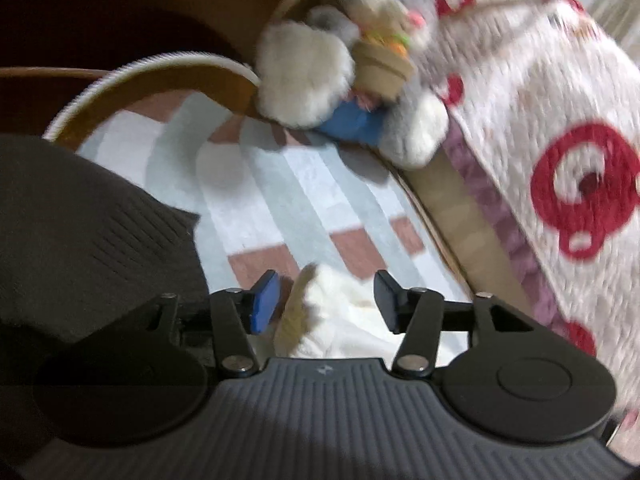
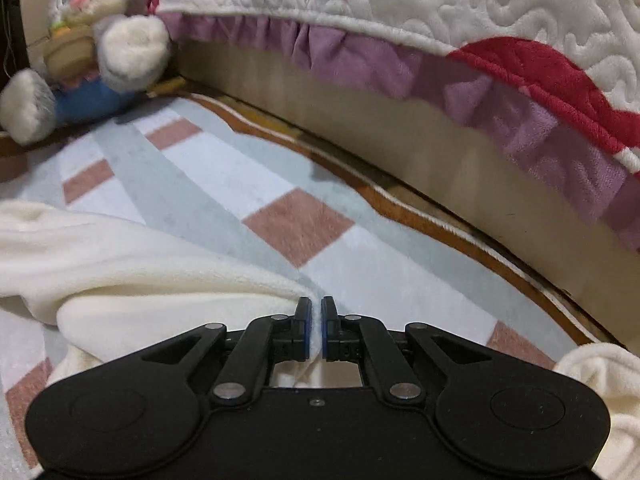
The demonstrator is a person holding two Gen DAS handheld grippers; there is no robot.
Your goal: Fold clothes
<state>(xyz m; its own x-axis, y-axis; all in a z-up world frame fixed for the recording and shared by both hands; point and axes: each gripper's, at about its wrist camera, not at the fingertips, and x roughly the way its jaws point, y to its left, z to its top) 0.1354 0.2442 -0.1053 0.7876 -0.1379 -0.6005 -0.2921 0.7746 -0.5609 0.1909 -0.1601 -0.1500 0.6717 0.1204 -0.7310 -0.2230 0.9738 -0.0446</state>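
A cream fleece garment point(image 2: 140, 280) lies rumpled on the checked rug point(image 2: 240, 176). In the right wrist view it spreads from the left edge to my right gripper point(image 2: 316, 304), which is shut on a thin fold of it. More of the cream cloth point(image 2: 608, 380) bunches at the lower right. In the left wrist view my left gripper point(image 1: 325, 284) is open. The cream garment point(image 1: 344, 320) lies beneath and between its fingers, a corner sticking up near the blue left pad point(image 1: 264, 300). Neither pad presses on the cloth.
A plush rabbit point(image 2: 100, 40) sits at the rug's far end against the bed. The bed's side board point(image 2: 400, 128) and its quilt with red shapes point(image 1: 540, 120) run along the right. A dark ribbed fabric point(image 1: 92, 232) fills the left of the left wrist view.
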